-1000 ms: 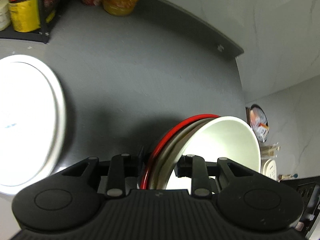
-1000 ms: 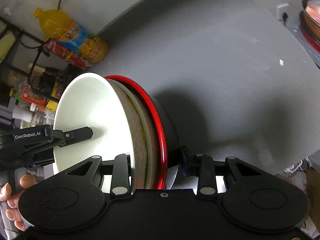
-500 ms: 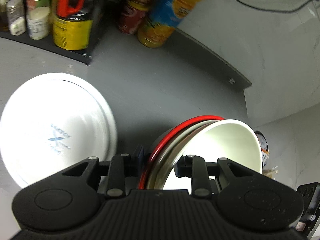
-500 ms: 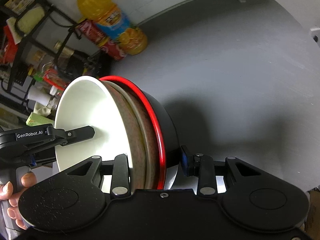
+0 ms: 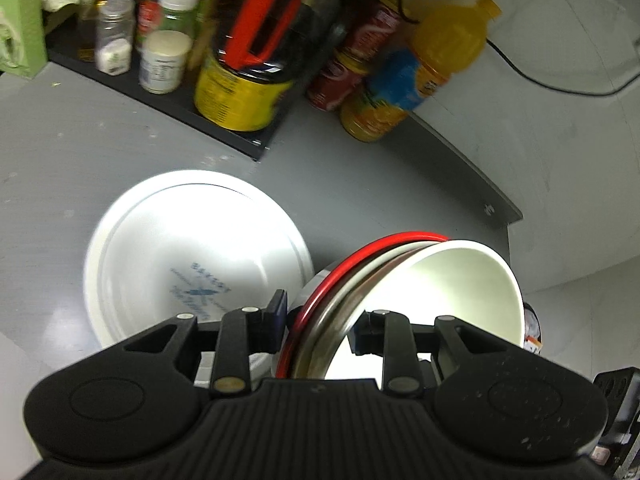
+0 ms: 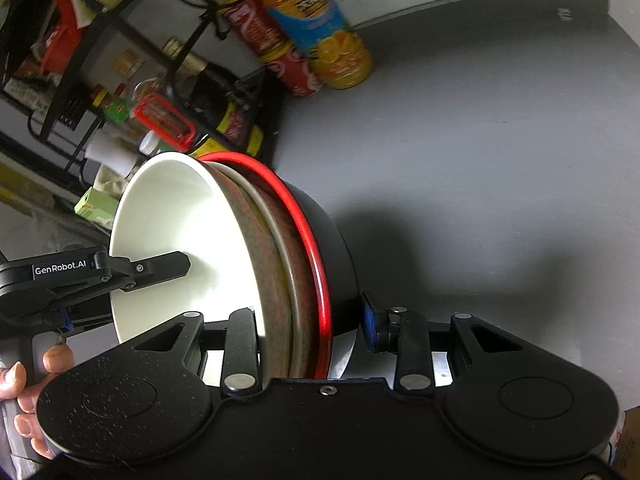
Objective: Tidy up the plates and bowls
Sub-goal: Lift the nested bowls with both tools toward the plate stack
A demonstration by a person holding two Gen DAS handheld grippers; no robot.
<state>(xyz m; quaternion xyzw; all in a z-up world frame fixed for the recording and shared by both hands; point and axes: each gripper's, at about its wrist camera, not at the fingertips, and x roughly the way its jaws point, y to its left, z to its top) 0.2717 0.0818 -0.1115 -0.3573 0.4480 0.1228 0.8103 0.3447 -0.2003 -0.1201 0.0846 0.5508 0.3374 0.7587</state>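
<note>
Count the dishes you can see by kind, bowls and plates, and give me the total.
Bowls: 3, nested and held by both grippers: white bowl innermost, brown speckled bowl, black bowl with red rim outermost.
Plates: 1, the white plate on the grey counter.
Total: 4

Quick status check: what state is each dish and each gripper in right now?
Bowl stack: nested, tipped on edge, held off the counter.
White plate: flat on the grey counter, free.
Left gripper: shut on the stack's rims.
Right gripper: shut on the stack's rims.
</note>
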